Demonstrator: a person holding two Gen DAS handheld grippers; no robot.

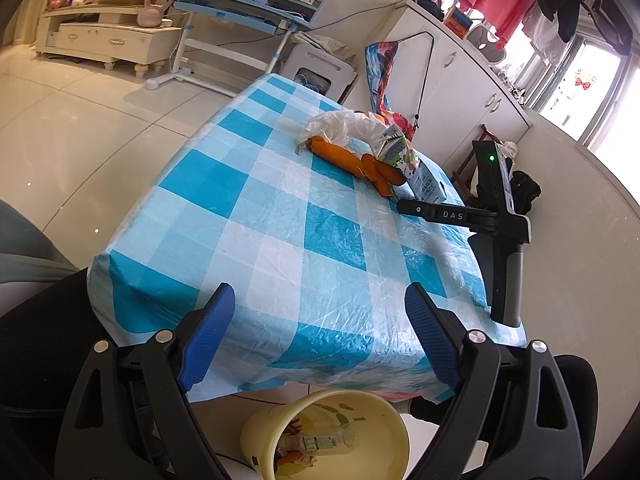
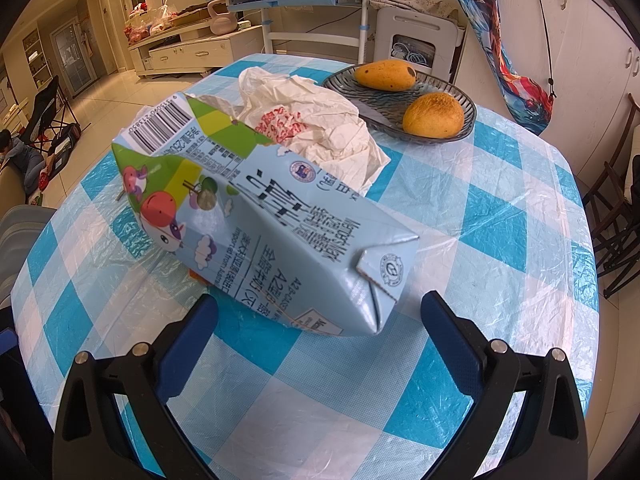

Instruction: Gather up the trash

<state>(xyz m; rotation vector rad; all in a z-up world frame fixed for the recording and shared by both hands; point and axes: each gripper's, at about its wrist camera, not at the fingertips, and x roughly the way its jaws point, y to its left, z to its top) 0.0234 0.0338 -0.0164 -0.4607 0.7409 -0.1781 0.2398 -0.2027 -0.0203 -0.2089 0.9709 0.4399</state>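
Near the middle of the right wrist view, a crushed milk carton [image 2: 260, 216] lies on its side on the blue-and-white checked table [image 2: 480, 240], its folded end pointing toward the right gripper [image 2: 318, 334]. That gripper's blue fingers [image 2: 452, 344] stand wide apart, one on each side of the carton's near end, not touching it. Just behind the carton sits a crumpled white plastic bag [image 2: 316, 116], and in the upper right of the frame a dark glass dish [image 2: 400, 120] holds two yellow-orange fruits [image 2: 433, 115].

Lower in the left wrist view, the left gripper [image 1: 320, 336] hangs over the near table edge with its fingers [image 1: 208, 336] also spread and holding nothing. Below it, at the bottom of the frame, a pale yellow bin [image 1: 384, 420] stands on the floor with a plastic bottle and other scraps inside. Farther up the table, carrots [image 1: 352, 160] lie beside the carton [image 1: 412, 164] and the bag [image 1: 344, 124].
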